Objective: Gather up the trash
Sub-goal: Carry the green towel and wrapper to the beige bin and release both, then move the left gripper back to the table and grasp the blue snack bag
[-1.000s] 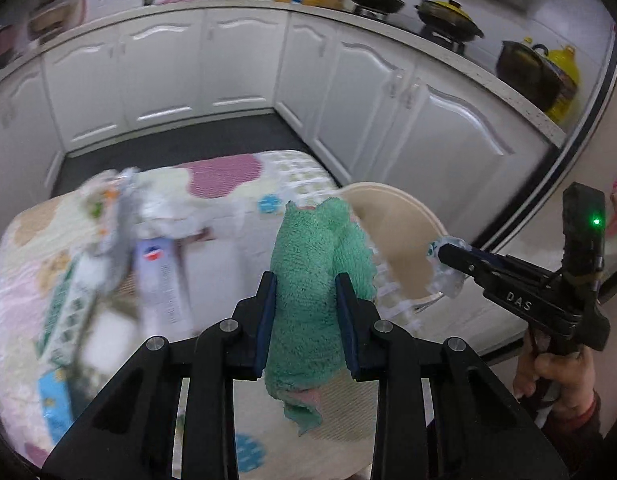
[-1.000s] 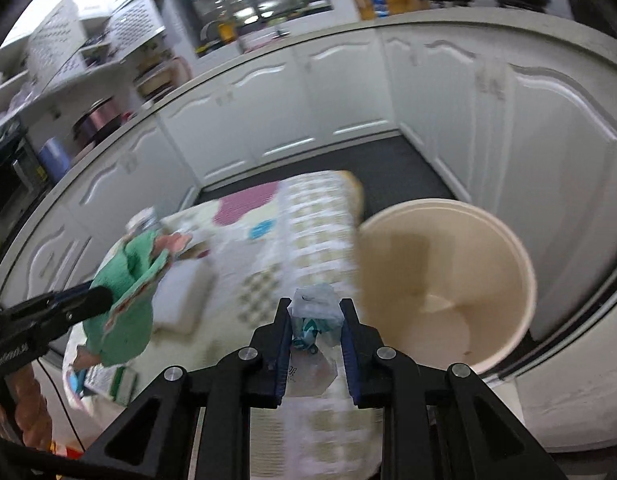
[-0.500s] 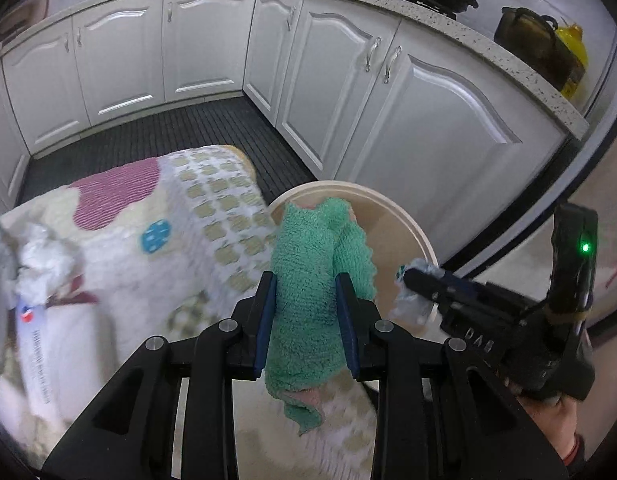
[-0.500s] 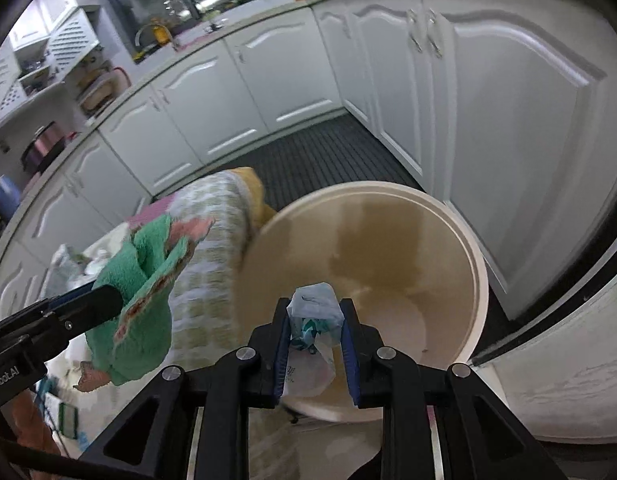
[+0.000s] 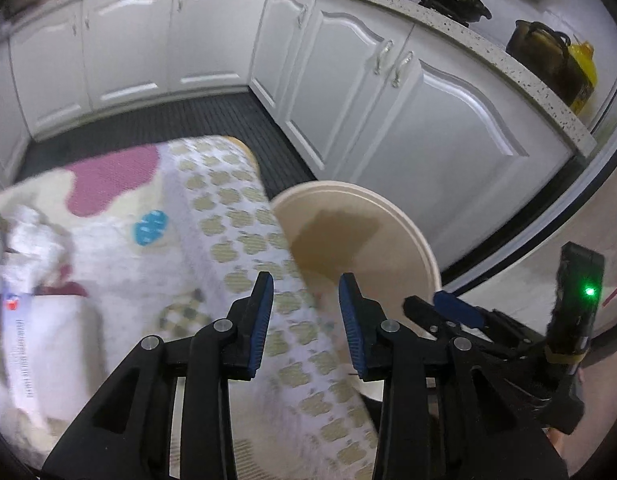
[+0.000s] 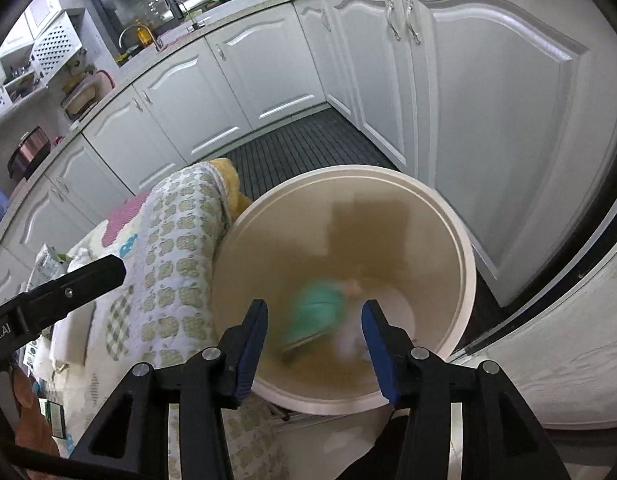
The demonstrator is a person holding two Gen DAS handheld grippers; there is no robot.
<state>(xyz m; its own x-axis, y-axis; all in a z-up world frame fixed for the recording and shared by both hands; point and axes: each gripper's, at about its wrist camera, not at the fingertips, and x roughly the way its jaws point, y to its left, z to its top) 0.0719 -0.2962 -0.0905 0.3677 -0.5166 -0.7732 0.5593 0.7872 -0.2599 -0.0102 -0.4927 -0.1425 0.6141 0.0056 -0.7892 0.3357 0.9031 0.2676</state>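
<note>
We note beige bin: smooth plastic, matt inside. Green rag in it: fuzzy terry cloth, blurred. Quilted cover: soft padded fabric, printed. Cabinet doors: glossy white panels, shiny metal handles. Countertop: speckled stone look. Floor mat: dark, ribbed. We see gripper pads: blue, ridged, on matt black plastic.

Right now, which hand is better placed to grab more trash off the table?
Left. Its tongs are open over the tablecloth near the wrappers; the right tongs hang over the bin.
</note>
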